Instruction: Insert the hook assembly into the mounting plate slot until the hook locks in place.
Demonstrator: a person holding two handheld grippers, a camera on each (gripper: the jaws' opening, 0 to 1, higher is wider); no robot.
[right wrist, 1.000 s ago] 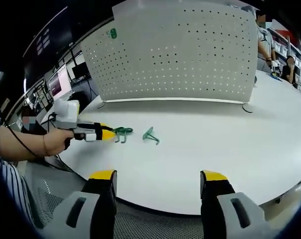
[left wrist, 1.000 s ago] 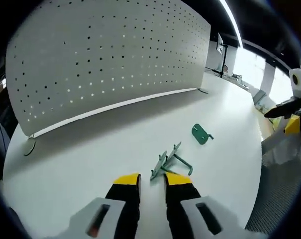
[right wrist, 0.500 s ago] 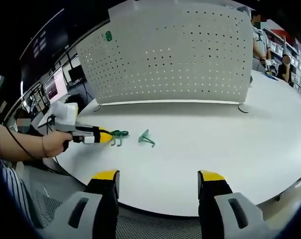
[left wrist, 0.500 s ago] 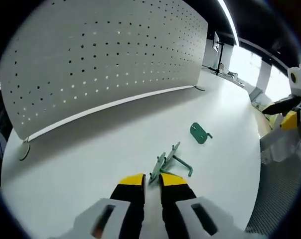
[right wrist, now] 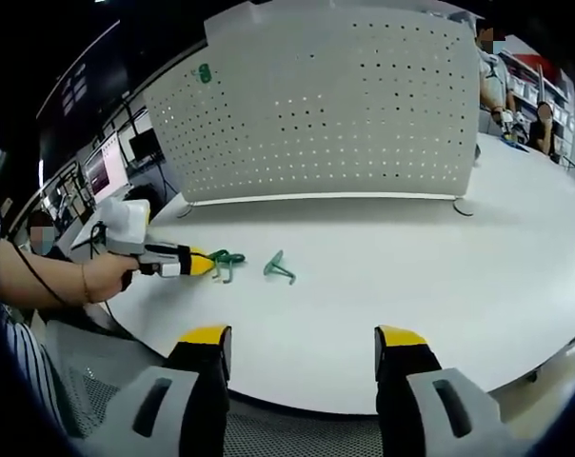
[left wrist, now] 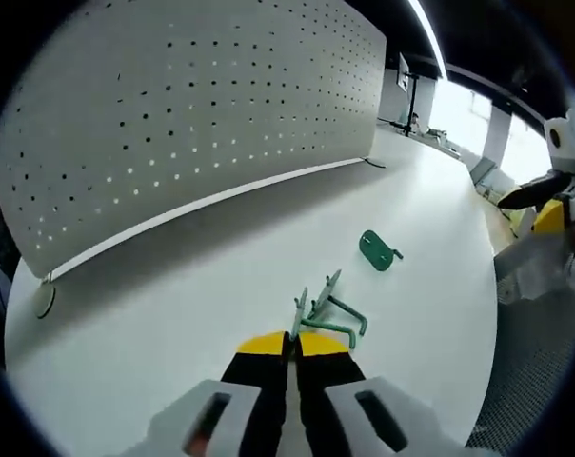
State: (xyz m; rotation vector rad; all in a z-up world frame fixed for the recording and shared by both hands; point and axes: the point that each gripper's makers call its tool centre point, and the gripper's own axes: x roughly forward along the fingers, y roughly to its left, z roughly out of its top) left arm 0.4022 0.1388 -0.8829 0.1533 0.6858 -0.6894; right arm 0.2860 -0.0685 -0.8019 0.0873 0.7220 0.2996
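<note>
Left gripper view: left gripper [left wrist: 289, 345] pinched on hook assembly [left wrist: 323, 314], centre; mounting plate [left wrist: 376, 250] at 2 o'clock, apart, on white table [left wrist: 173, 314].

Right gripper view: right gripper [right wrist: 302, 345] wide, empty, hovering off table edge; hook assembly at 9 o'clock. Grasp step; next needs lift, align to slot.

The left gripper view looks low over the white table [left wrist: 173, 286] toward the perforated panel [left wrist: 173, 114], very near the green hook [left wrist: 327, 312]. The right gripper view stands back at the table edge, facing the same panel. Both views share table, panel and hook.
</note>
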